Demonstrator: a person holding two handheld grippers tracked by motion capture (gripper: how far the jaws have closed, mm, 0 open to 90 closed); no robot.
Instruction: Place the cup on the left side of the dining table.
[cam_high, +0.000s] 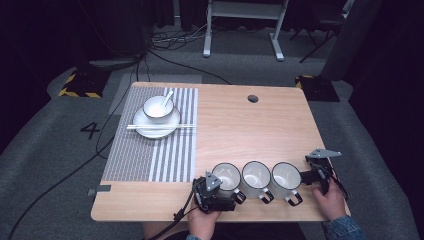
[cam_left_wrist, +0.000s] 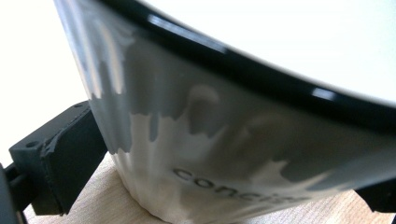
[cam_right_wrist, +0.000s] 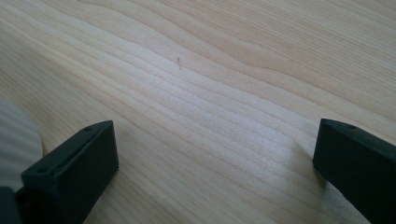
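left gripper (cam_high: 226, 192) jaws are set around the nearest mug (cam_left_wrist: 224, 140), apparently for lifting; right gripper (cam_high: 311, 176) is spread, idle beside the farthest mug (cam_high: 286, 176).

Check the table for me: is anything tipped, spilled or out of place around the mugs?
Nothing stands out. The three mugs stand upright in a row near the front edge of the table, with no spill visible. The left gripper has its jaws around the left mug; the right gripper is open over bare wood.
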